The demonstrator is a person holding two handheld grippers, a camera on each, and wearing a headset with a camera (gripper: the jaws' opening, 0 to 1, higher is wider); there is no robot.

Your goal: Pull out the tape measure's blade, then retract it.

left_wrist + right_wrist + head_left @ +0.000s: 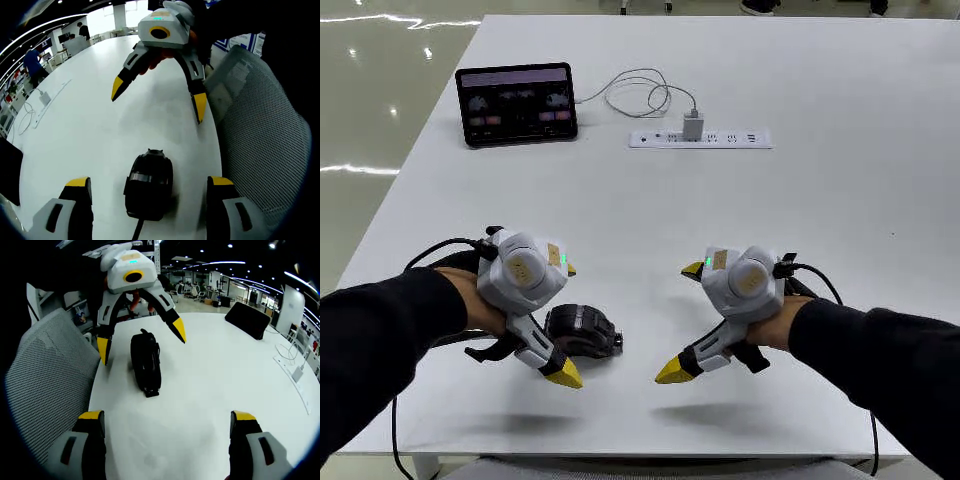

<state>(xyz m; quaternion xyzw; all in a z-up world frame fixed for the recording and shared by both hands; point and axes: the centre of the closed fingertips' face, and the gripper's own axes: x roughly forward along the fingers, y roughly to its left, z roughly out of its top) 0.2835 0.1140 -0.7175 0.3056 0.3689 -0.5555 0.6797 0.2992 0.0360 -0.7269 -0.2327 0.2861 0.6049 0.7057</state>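
So the tape measure (582,333) is sitting on the bench (800,220) near the front edge, blade not pulled out yet as far as I can see. The left tongs (567,320) are spread wide with the case between the tips, not touching it. I'd guess that's the setup for pinning the body so it can't slide. The right tongs (682,320) are also apart and holding nothing, a little way off and pointed back at the case, probably lined up to go for the blade's end hook.
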